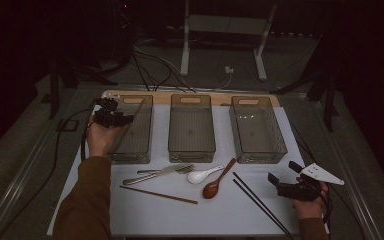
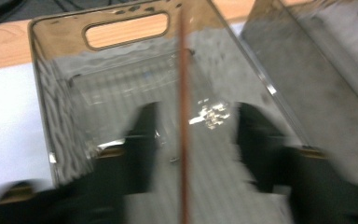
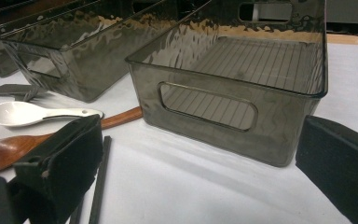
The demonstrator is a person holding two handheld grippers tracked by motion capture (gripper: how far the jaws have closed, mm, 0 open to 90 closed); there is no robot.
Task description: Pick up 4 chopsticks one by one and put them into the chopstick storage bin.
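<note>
Here the open left gripper (image 2: pixel 193 140) straddles a brown chopstick (image 2: pixel 183 130) (seemingly untouched, blurry).

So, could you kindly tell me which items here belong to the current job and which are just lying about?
In use: left gripper, open; thin brown wooden chopstick; left smoky clear plastic bin.

Lying about: second brown chopstick, metal fork, white ceramic spoon, brown wooden spoon, black chopsticks.
</note>
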